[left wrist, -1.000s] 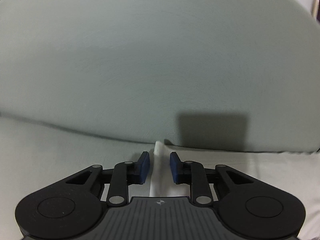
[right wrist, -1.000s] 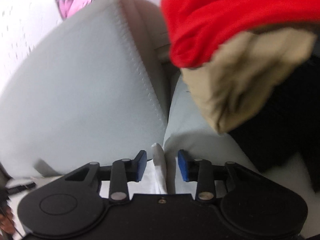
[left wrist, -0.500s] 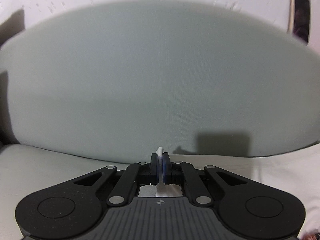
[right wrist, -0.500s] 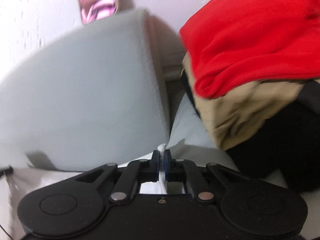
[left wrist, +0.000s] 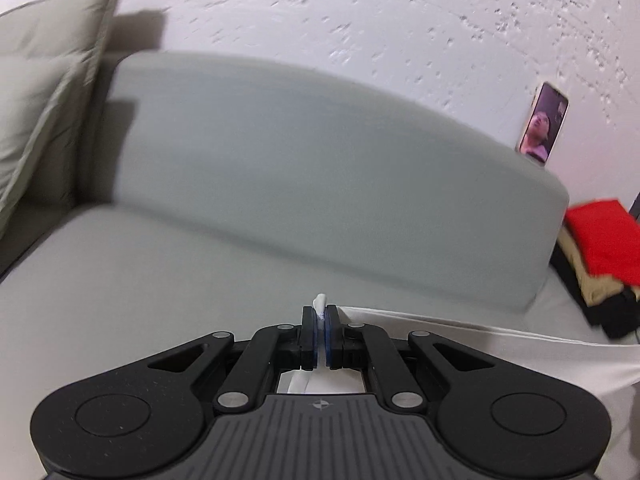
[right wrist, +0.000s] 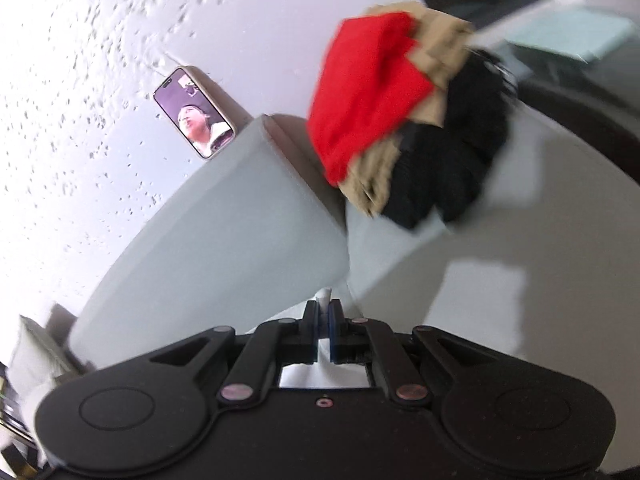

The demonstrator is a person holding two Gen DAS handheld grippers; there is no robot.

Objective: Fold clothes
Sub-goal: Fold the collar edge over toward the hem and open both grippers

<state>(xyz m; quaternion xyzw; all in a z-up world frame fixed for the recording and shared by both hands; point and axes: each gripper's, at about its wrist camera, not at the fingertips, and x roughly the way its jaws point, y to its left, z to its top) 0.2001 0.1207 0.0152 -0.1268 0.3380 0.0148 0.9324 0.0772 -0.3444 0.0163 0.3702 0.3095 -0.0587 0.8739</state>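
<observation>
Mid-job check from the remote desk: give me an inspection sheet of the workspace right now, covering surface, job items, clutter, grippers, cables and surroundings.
Surface: pale grey sofa seat with a grey back cushion.
Job's things: white cloth garment, one edge stretched off towards the right in the left wrist view.
Clutter: stack of folded clothes, red on tan on black, at the sofa's right end.
Grippers: left gripper shut on the white cloth; right gripper shut on white cloth.
Cables: nothing seen.
Surroundings: textured white wall; smartphone with lit screen leaning on the wall atop the back cushion; pale pillow at left.
</observation>
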